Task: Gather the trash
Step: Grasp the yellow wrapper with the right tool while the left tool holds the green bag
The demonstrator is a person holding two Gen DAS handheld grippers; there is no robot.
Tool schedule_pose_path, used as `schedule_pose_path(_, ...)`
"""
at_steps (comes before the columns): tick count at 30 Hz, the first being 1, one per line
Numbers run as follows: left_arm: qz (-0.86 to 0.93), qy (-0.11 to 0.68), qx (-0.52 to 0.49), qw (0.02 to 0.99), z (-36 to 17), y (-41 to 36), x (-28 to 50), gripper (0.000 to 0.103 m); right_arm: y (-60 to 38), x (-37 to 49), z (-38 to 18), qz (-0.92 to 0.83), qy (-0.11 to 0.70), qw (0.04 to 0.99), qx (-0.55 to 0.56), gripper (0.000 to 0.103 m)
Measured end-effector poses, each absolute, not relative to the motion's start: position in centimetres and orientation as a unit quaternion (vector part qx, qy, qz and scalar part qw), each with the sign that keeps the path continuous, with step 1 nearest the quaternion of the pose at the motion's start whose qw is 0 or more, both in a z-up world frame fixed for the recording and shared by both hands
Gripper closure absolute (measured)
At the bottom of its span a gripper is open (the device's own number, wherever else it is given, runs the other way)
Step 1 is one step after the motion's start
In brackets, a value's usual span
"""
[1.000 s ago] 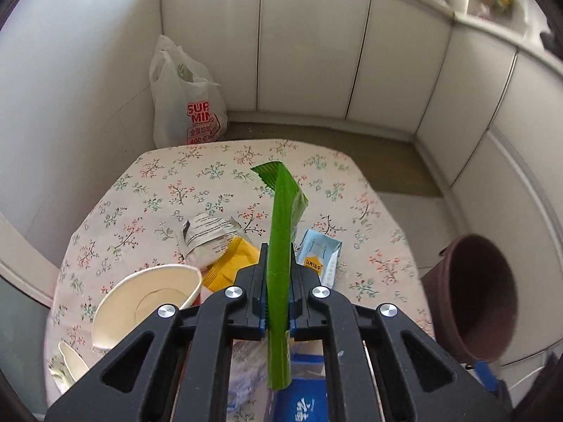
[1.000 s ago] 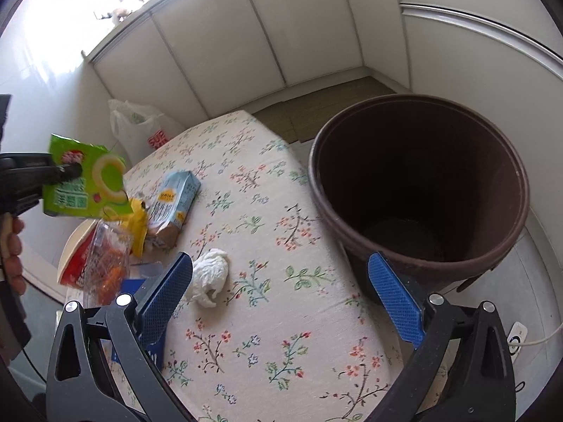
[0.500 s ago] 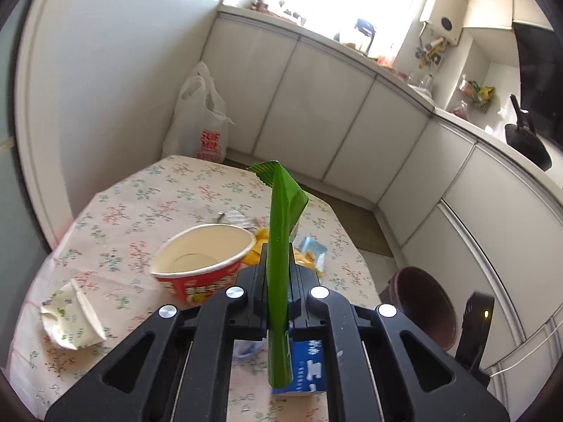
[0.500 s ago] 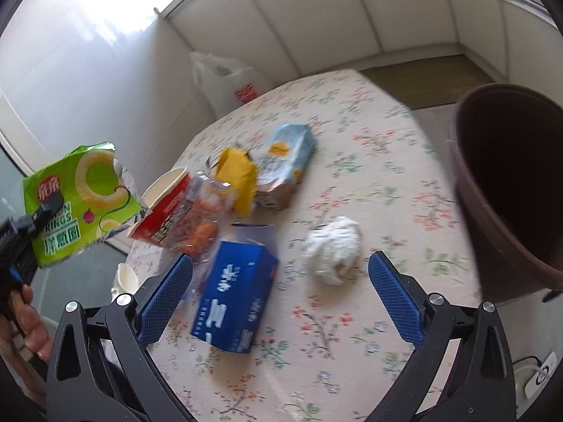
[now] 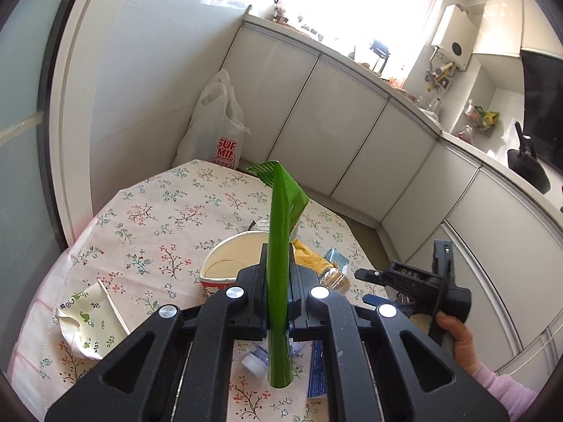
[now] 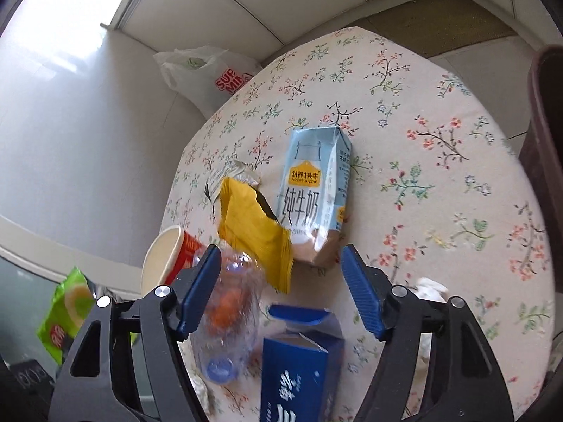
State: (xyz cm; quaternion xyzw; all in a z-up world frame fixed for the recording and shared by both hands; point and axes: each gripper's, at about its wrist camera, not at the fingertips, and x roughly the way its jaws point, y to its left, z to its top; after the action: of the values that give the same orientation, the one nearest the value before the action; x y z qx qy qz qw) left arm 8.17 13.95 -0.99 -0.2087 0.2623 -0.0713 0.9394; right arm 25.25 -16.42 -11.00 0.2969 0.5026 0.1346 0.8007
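My left gripper (image 5: 278,281) is shut on a green snack bag (image 5: 281,239), held edge-on above the table; the bag also shows at the lower left of the right wrist view (image 6: 67,313). My right gripper (image 6: 278,281) is open above the trash pile. Between and below its fingers lie a yellow wrapper (image 6: 253,232), a light blue milk carton (image 6: 313,197), a crushed clear bottle (image 6: 228,316) and a dark blue box (image 6: 299,365). A red and white paper bowl (image 6: 165,263) lies on its side to the left. A white tissue ball (image 6: 429,286) sits behind the right finger.
The table has a floral cloth (image 5: 151,232). A torn paper cup (image 5: 91,320) lies at its near left. The brown bin's rim (image 6: 549,176) stands at the table's right edge. A white shopping bag (image 5: 218,130) stands against the wall. Cabinets run behind.
My right gripper has moved left and lower over the pile, away from the bin. My left gripper has drawn back and up with the green bag.
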Motion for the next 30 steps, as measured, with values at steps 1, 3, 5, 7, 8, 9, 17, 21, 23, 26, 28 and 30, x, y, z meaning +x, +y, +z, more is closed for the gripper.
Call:
schedule_pose_path(1,-0.073,0.264,-0.212,0.938,-1.1,14.1,8.3,0.096,-16.0,25.6,-11.1,0.138,0.5,0.801,0.3,0.035)
schedule_pose_path(3,-0.077,0.268,-0.218,0.935,-1.2,14.2,8.4,0.096,-15.4,26.0,-11.2,0.14,0.499,0.803,0.294,0.036)
schedule_pose_path(5,-0.08,0.272,-0.223,0.933,-1.4,14.4,8.5,0.096,-14.6,26.6,-11.4,0.137,0.505,0.806,0.276,0.04)
schedule_pose_path(7,-0.082,0.274,-0.226,0.931,-1.5,14.4,8.6,0.096,-14.1,27.1,-11.8,0.138,0.511,0.806,0.266,0.044)
schedule_pose_path(8,-0.082,0.276,-0.227,0.93,-1.5,14.4,8.7,0.096,-13.9,27.3,-12.0,0.138,0.515,0.805,0.261,0.049)
schedule_pose_path(9,-0.083,0.277,-0.228,0.93,-1.5,14.5,8.7,0.096,-13.7,27.5,-12.2,0.136,0.52,0.804,0.256,0.056)
schedule_pose_path(17,-0.083,0.29,-0.235,0.924,-2.2,14.7,9.1,0.096,-13.7,27.4,-12.0,0.132,0.508,0.813,0.253,0.098)
schedule_pose_path(21,-0.081,0.291,-0.234,0.924,-2.3,14.6,9.1,0.096,-14.0,26.7,-10.6,0.133,0.49,0.826,0.244,0.099)
schedule_pose_path(23,-0.079,0.29,-0.23,0.925,-2.4,14.6,9.1,0.096,-14.1,26.2,-9.7,0.138,0.478,0.834,0.239,0.099)
schedule_pose_path(26,-0.076,0.292,-0.227,0.926,-2.4,14.3,9.1,0.096,-14.1,25.5,-8.3,0.145,0.464,0.843,0.229,0.099)
schedule_pose_path(28,-0.074,0.293,-0.226,0.926,-2.5,14.3,9.2,0.096,-14.3,24.9,-7.3,0.149,0.453,0.85,0.222,0.1)
schedule_pose_path(30,-0.072,0.295,-0.224,0.926,-2.6,14.2,9.2,0.096,-14.6,24.3,-6.3,0.152,0.443,0.856,0.219,0.1)
